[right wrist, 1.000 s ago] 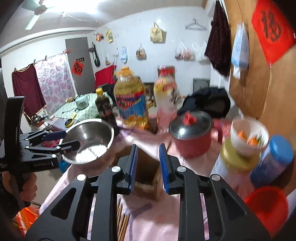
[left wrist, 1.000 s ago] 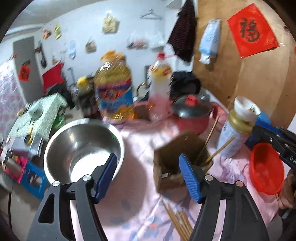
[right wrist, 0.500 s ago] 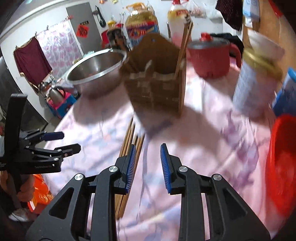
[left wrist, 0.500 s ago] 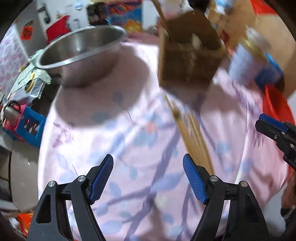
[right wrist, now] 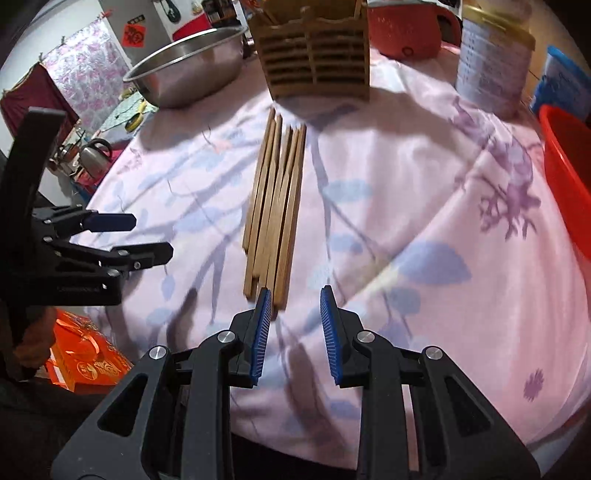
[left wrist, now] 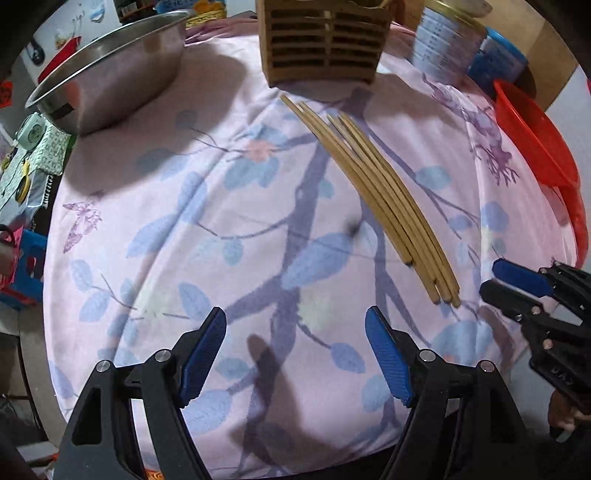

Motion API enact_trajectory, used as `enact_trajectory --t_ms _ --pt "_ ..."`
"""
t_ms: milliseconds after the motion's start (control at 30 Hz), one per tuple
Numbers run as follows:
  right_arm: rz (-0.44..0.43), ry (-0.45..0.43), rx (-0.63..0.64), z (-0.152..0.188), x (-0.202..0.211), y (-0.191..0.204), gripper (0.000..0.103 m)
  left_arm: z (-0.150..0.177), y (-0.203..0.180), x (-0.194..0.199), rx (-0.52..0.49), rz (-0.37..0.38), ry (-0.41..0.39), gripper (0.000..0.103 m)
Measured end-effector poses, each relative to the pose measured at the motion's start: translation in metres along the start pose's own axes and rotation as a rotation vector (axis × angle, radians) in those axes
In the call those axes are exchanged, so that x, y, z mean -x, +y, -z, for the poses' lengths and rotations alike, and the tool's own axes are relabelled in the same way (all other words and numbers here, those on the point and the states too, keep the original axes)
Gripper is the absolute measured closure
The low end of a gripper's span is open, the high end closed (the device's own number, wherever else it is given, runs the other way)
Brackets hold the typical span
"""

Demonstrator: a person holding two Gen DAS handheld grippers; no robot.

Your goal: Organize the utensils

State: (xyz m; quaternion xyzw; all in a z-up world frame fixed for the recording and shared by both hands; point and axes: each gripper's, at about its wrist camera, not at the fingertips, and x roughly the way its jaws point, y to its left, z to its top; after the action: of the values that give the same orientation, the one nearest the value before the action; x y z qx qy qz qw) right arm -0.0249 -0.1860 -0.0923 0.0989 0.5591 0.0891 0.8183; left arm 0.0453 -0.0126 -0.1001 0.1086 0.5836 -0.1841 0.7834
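Note:
Several wooden chopsticks (left wrist: 373, 188) lie in a loose bundle on the pink floral tablecloth, also in the right wrist view (right wrist: 275, 210). A slatted wooden utensil holder (left wrist: 323, 44) stands upright behind them, also in the right wrist view (right wrist: 314, 62), with a few chopsticks in it. My left gripper (left wrist: 295, 354) is open and empty, low over the cloth, left of the bundle's near ends. My right gripper (right wrist: 294, 325) is open and empty, just at the near ends of the chopsticks.
A steel bowl (left wrist: 110, 74) stands back left. A tin can (right wrist: 493, 66), a blue container (left wrist: 498, 59) and a red basin (right wrist: 569, 173) stand at the right. A red pot (right wrist: 406, 29) is behind the holder. The table's edge (left wrist: 51, 280) drops at left.
Both grippers have tilted down and lowered toward the cloth and the chopstick bundle. The right gripper's jaws have opened wider. The left stays open.

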Motion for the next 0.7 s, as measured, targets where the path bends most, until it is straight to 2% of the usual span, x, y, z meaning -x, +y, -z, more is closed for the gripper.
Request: enact_trajectory --t_ms 367,533,700 --pt "0.024 0.000 -0.039 0.006 -0.018 -0.007 0.078 0.004 0.006 0.002 -0.007 -0.011 -0.001 0.027" --pt "0.042 -0.006 0.008 0.008 -0.019 0.001 0.075 0.003 0.008 0.001 -0.002 -0.011 0.004 0.027" --pt "0.017 -0.015 0.040 0.009 -0.021 0.010 0.076 0.001 0.006 -0.001 -0.013 -0.011 0.010 0.027"
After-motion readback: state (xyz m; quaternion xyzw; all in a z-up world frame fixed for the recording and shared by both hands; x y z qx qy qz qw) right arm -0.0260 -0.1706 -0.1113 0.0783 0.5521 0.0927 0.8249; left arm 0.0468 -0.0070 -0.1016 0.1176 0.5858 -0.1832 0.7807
